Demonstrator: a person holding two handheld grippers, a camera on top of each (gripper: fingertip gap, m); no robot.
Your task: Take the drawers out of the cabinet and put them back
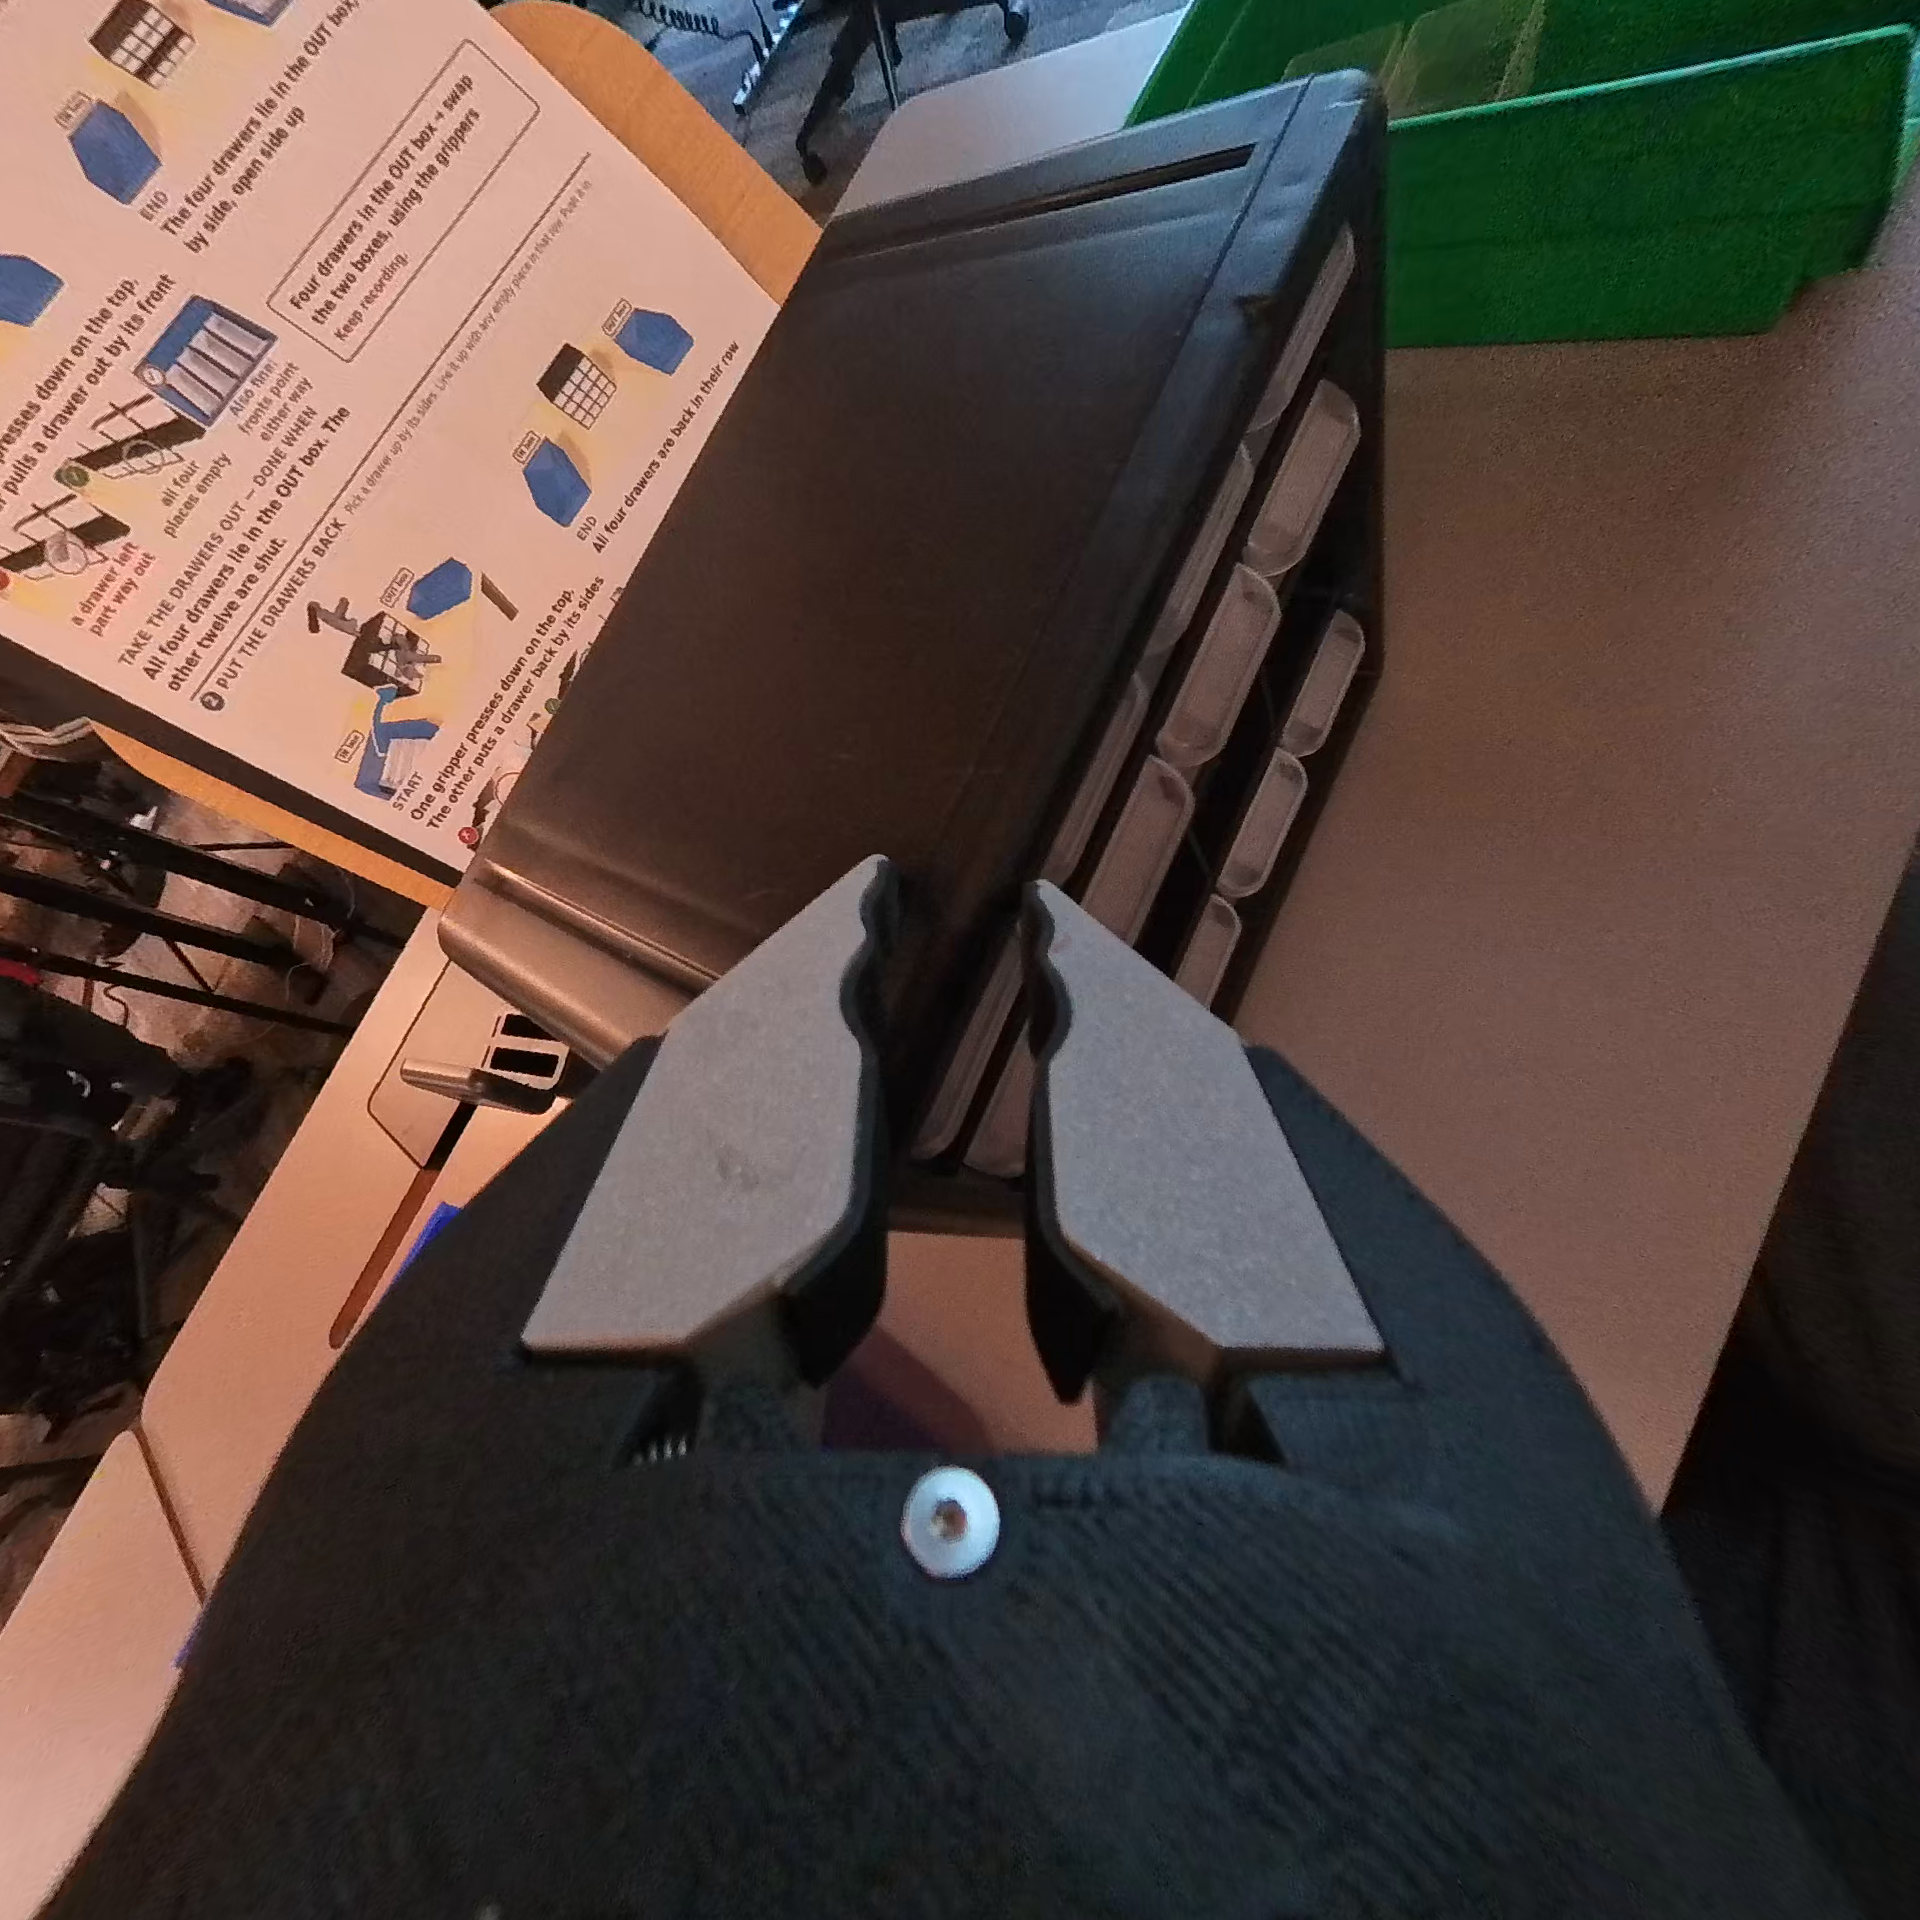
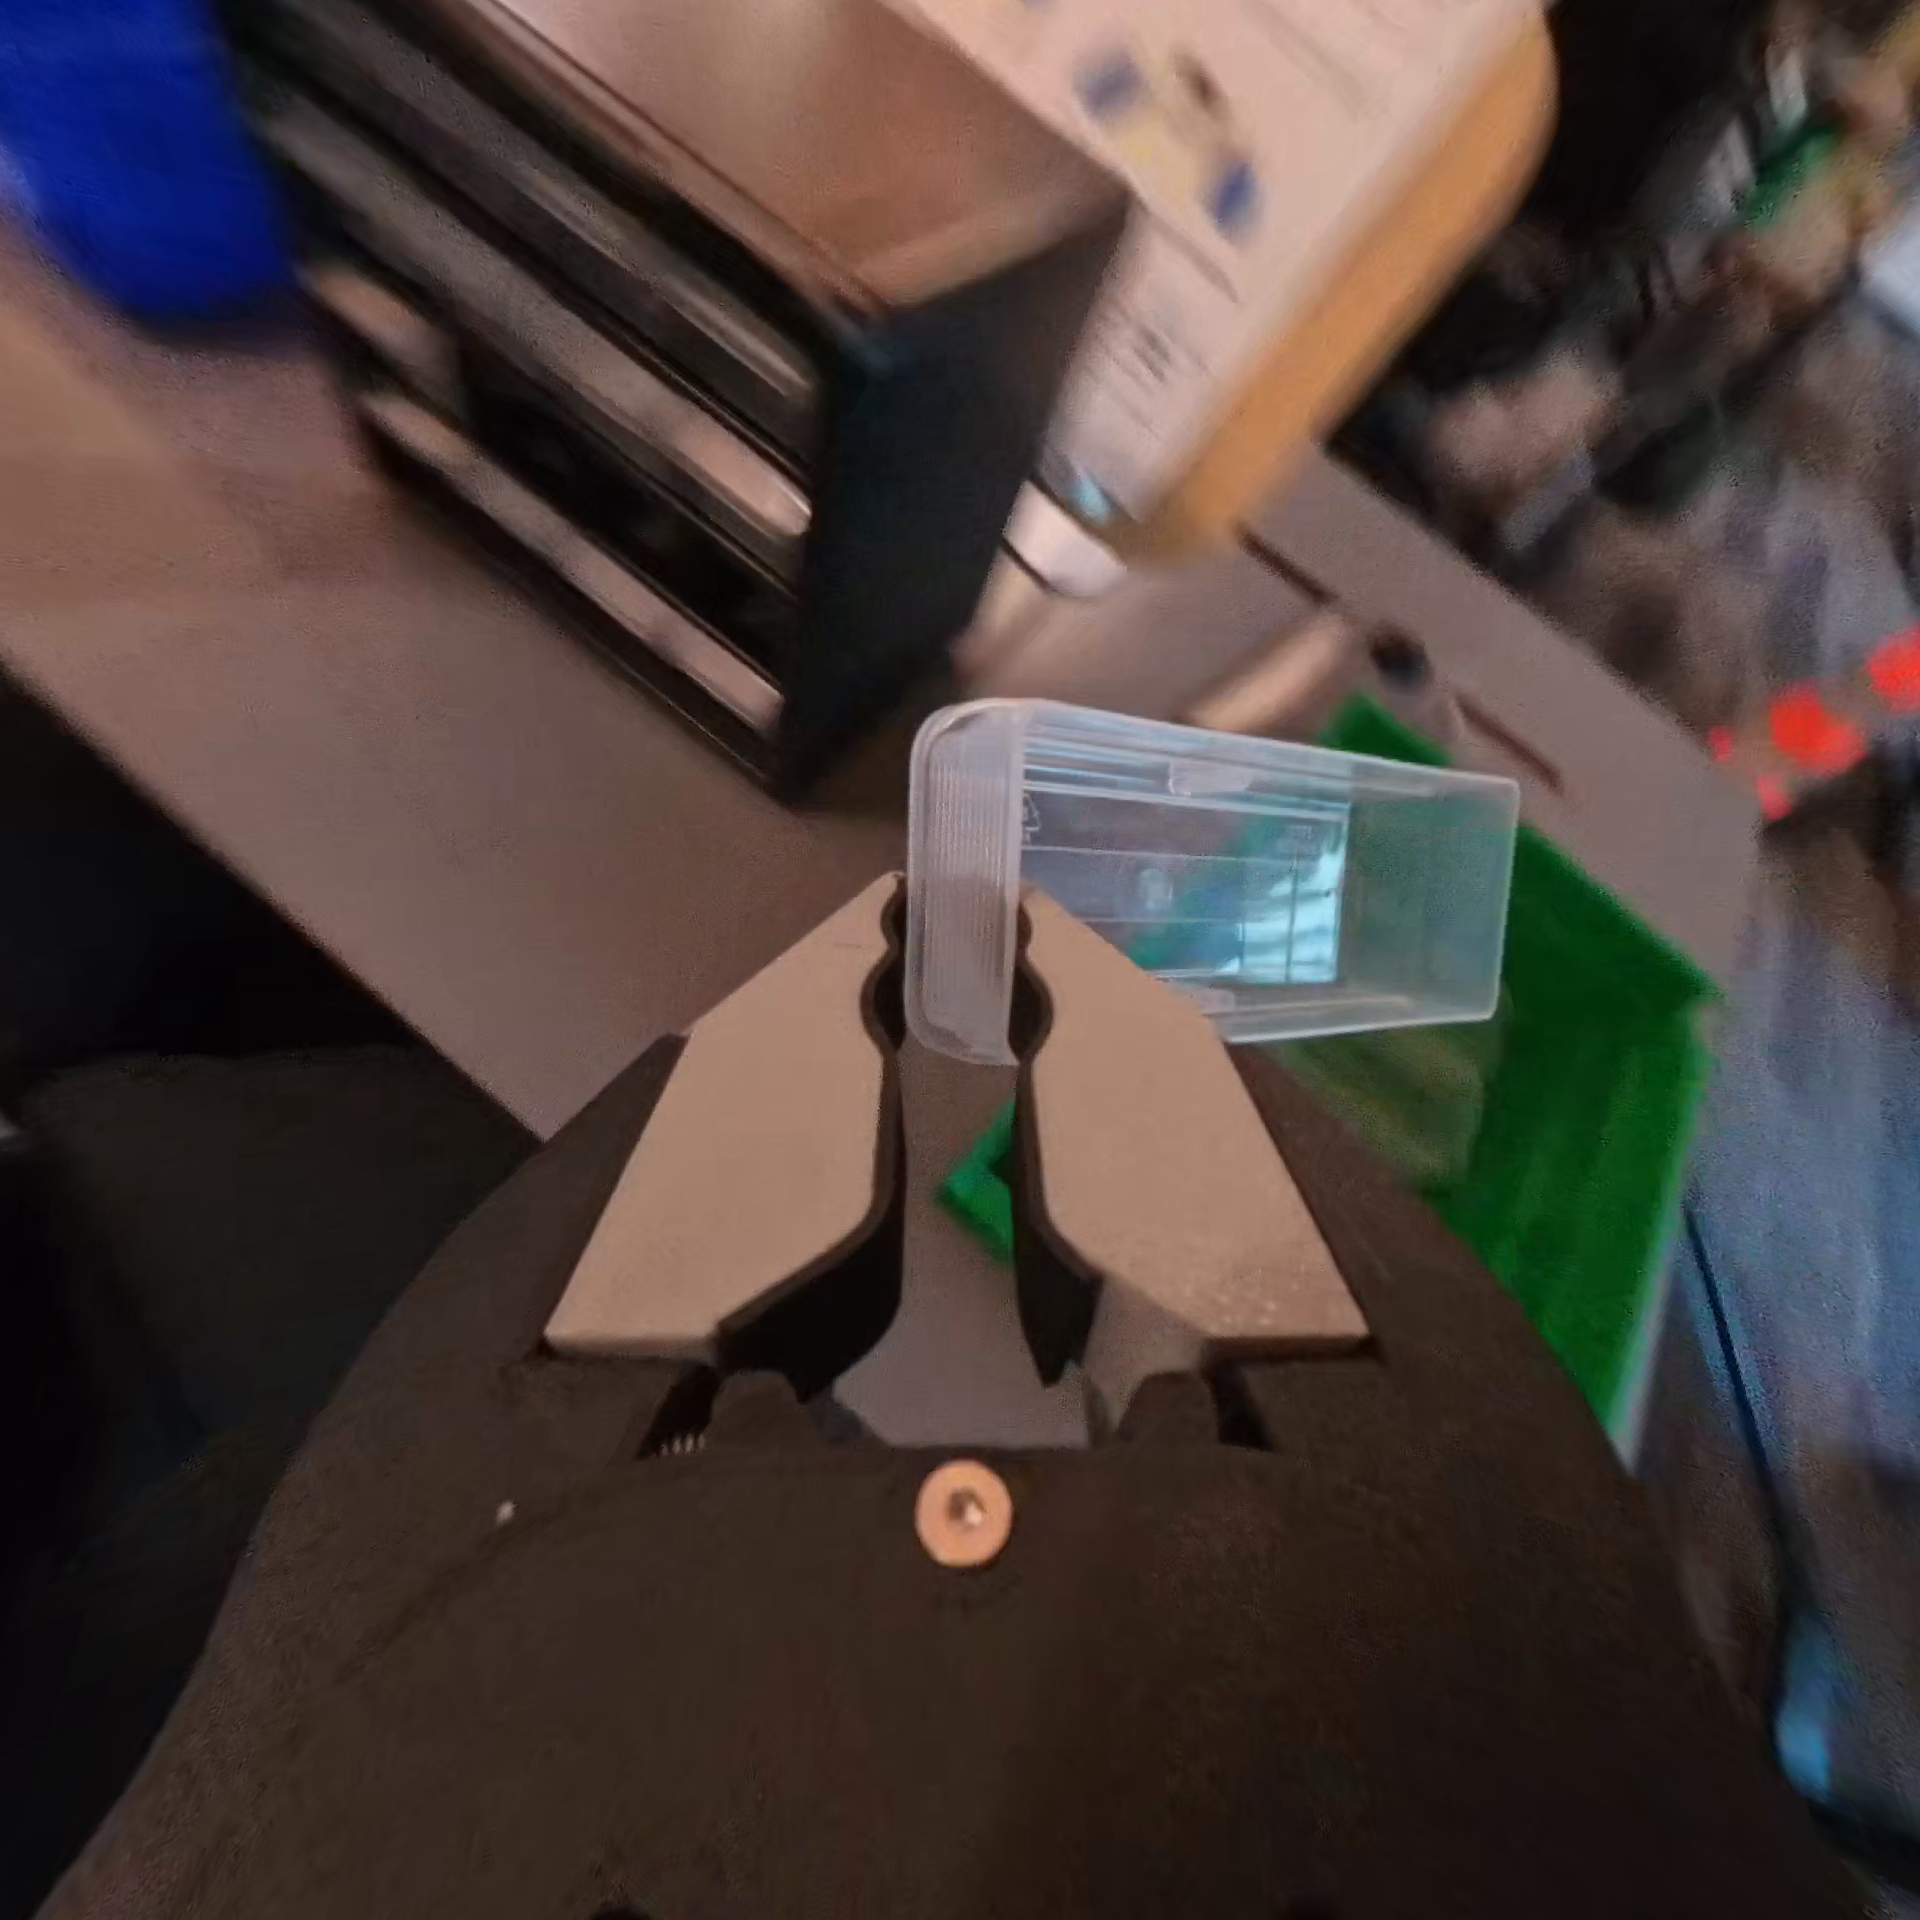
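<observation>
Hanging crosswise from the right gripper (image 2: 956,914), clamped on its front lip, the clear plastic drawer (image 2: 1247,894) extends rightward over the green bin (image 2: 1558,1143); the left gripper (image 1: 956,914), jaws slightly apart, rests by the black cabinet (image 1: 883,571).

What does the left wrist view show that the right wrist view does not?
Only the left wrist view shows the left gripper at the cabinet's top front edge, nothing visibly held, and the rows of clear drawers seen from above. Only the right wrist view shows the right gripper shut on a clear drawer over the green bin. Both show the black cabinet, green bin and instruction sheet.
</observation>
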